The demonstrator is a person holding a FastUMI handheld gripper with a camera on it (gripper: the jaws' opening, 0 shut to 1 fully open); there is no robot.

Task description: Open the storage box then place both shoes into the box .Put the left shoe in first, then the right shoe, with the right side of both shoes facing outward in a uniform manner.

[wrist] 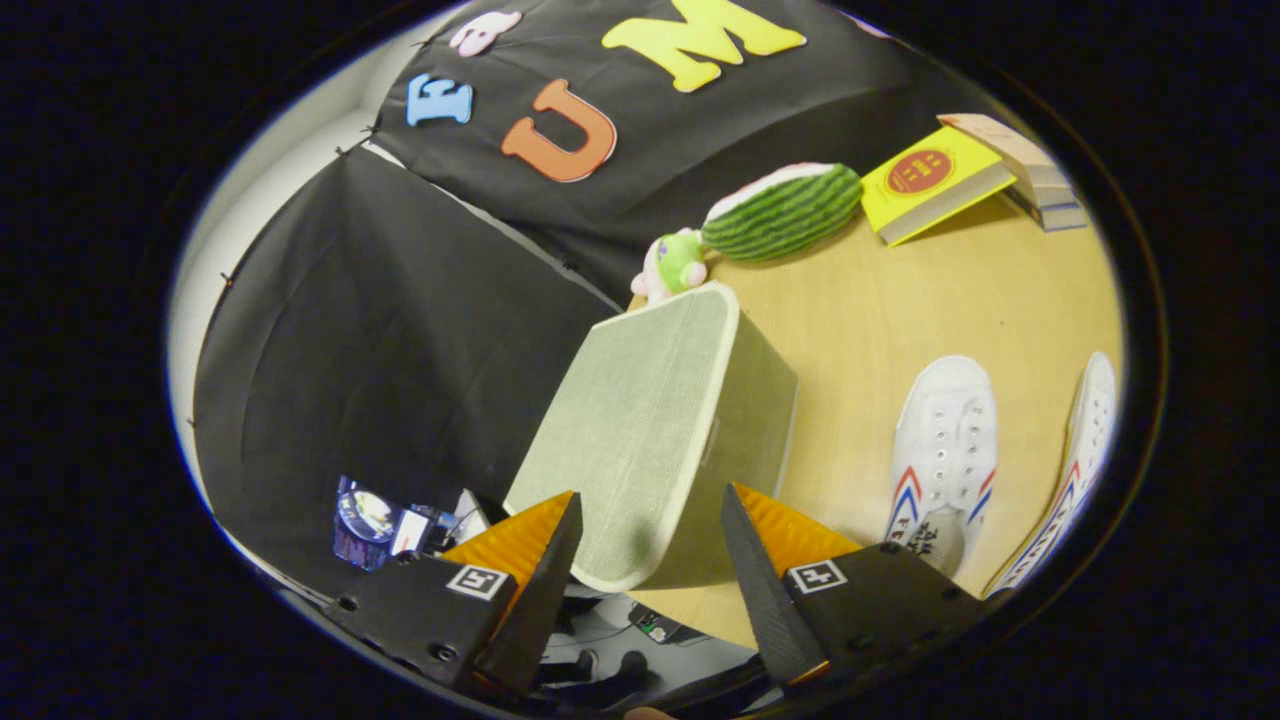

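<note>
The closed storage box (655, 430) sits at the table's (900, 310) corner, the gripper (650, 540) poised before it, fingers apart, apparently to lift the lid; two shoes (945, 450) wait beside the box.

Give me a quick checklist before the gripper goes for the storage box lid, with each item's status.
1. Gripper open: ok, fingers spread apart, holding nothing.
2. Storage box lined up: ok, its near corner sits between and just ahead of the fingers.
3. Lid closed: ok, flat on the box, step not yet done.
4. Both shoes waiting: ok, on the table beside the box.
5. Which shoe is the left: cannot tell.
6. Lid handle or latch position: cannot tell.
</note>
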